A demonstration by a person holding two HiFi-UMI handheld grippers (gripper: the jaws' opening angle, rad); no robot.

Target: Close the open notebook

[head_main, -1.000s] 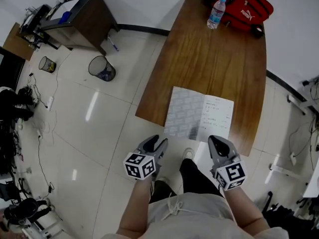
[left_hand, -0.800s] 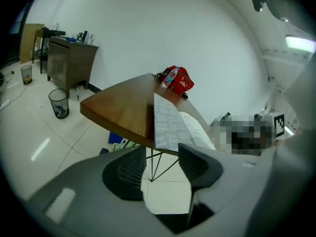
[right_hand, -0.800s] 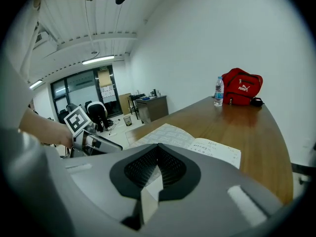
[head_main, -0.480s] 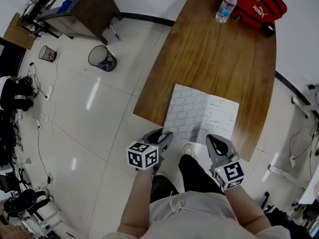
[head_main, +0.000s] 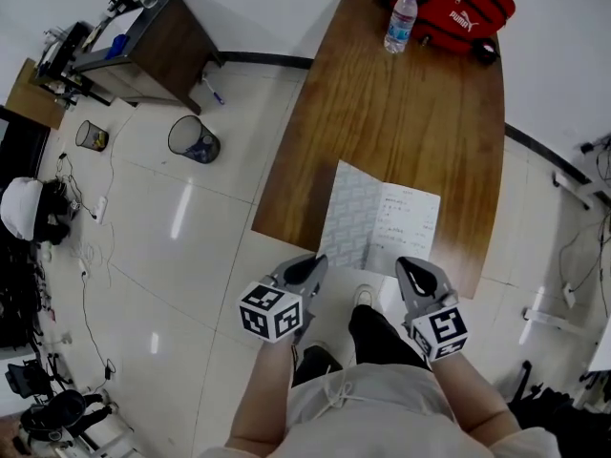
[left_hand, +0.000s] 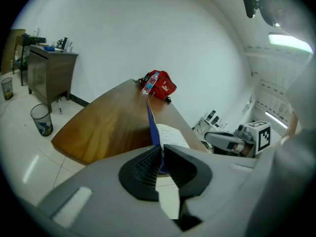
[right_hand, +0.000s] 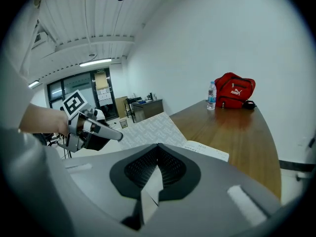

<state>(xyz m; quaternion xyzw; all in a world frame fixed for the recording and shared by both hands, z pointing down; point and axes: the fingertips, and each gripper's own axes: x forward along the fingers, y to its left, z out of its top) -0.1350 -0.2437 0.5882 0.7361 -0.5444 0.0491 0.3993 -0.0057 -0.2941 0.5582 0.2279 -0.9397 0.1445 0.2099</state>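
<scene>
Left gripper [left_hand: 160,157], at the table's [head_main: 401,113] near edge, grips the notebook's [head_main: 406,222] left cover [head_main: 351,213], lifted on edge. Closing looks under way; next, swing the cover right onto the written page. Right gripper [right_hand: 157,158] is clenched and empty.

Bare wood of the table [head_main: 401,113] lay open between the notebook [head_main: 406,222] at its near edge and the bottle [head_main: 401,19] and bag [head_main: 456,8] at the far end. The cover [left_hand: 150,117], pinched by the left gripper [head_main: 310,269], stood steeply over the left page.
</scene>
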